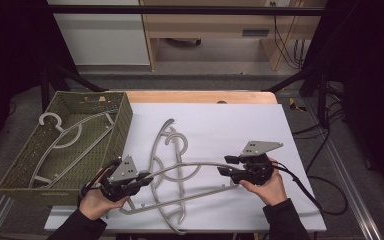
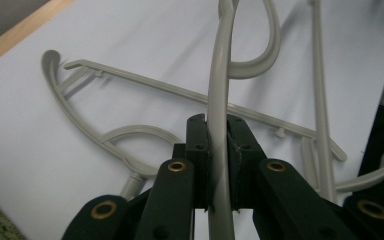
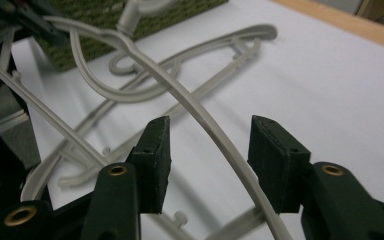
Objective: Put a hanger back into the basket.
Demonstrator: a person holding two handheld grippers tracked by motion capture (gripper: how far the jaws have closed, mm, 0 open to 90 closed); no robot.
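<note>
The left gripper clamps the grey hanger by its arm at the near left of the white sheet. The right gripper, jaws apart, straddles the same arm without pressing it.

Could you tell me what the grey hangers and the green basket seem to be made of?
The hangers look like moulded plastic, matte grey: thin uniform bars with small moulded pegs and no grain. The basket looks like woven or perforated plastic or fibre, olive green with a regular dotted wall; which one, the look leaves open.
</note>
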